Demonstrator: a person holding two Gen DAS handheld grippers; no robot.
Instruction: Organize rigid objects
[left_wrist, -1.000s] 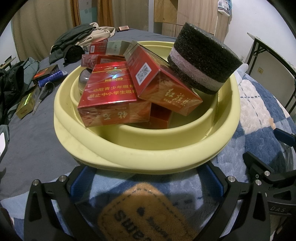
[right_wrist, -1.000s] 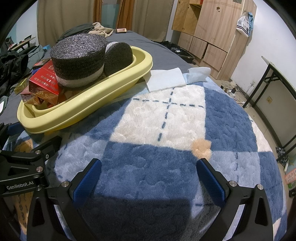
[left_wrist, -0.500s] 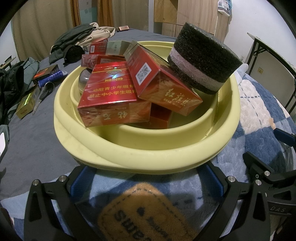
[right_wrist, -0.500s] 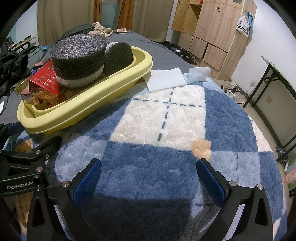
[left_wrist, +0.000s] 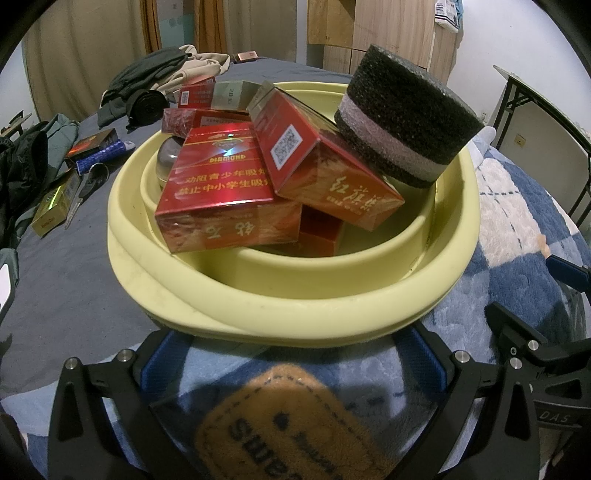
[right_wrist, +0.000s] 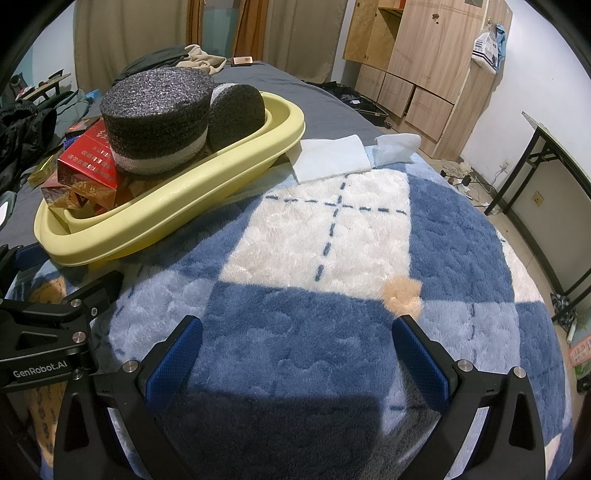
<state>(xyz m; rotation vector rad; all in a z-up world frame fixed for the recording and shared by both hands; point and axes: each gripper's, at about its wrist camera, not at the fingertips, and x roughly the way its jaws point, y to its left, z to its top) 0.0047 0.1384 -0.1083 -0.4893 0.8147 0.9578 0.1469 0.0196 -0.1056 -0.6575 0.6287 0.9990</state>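
Observation:
A yellow basin sits on the blue and white blanket and holds several red cigarette cartons, a dark foam cylinder and a metal bowl. My left gripper is open and empty, its jaws wide just in front of the basin's near rim. In the right wrist view the basin is at the left, with two foam pieces on top. My right gripper is open and empty over bare blanket, to the right of the basin.
Loose boxes, scissors and a blue tube lie on the grey sheet left of the basin. Clothes are piled at the back. White cloths lie beyond the basin. A black table frame stands right.

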